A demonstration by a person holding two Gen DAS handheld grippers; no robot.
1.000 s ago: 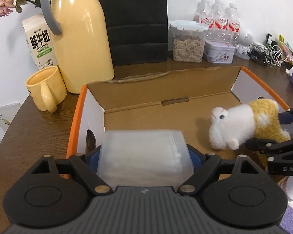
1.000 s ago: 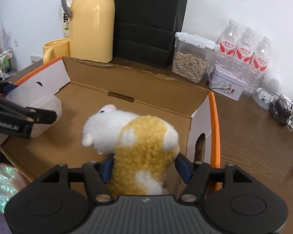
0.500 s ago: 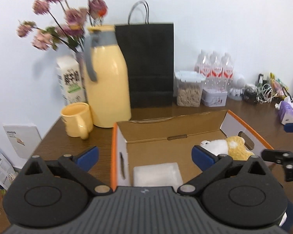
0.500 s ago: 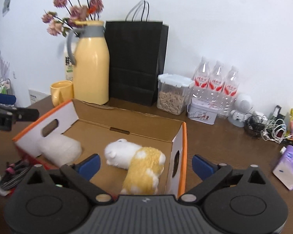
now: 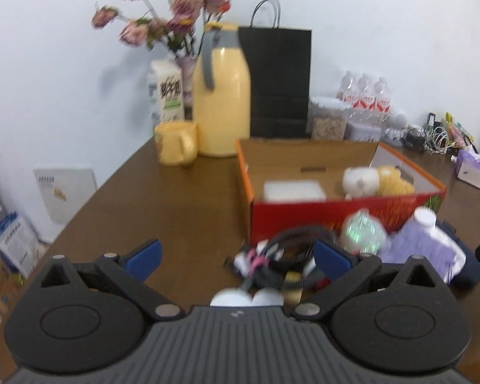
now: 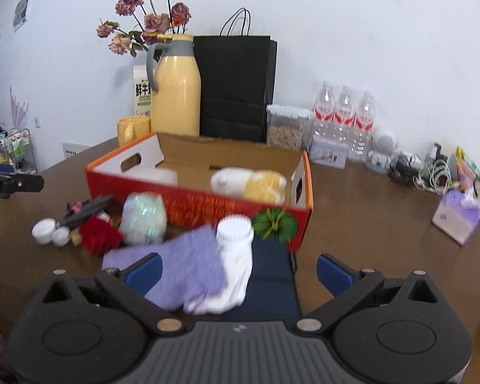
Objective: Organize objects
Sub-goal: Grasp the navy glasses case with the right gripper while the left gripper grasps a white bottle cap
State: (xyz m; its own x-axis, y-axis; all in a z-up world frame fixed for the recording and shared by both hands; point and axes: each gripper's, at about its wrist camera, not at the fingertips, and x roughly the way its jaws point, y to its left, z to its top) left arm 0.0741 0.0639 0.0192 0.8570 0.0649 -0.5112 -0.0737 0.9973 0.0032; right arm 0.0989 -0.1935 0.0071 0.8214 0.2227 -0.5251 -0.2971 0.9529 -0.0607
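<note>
1. Right, both tools are empty: the left gripper point(image 5: 236, 257) and the right gripper point(image 6: 238, 270) each stand with jaws spread wide, nothing between the pads.
2. The cardboard box point(image 6: 208, 206) already holds a plush toy point(image 6: 249, 182) and a white packet point(image 5: 292, 190).
3. The rest lies on the table point(image 5: 182, 208) just in front of the box: a purple sock point(image 6: 188, 272), a white-capped bottle point(image 6: 235, 236), a black cable bundle point(image 5: 291, 259), an iridescent pouch point(image 6: 144, 214).
4. I'd take one item per gripper, and grip the bottle by its body, not the sock's loose edge.
</note>
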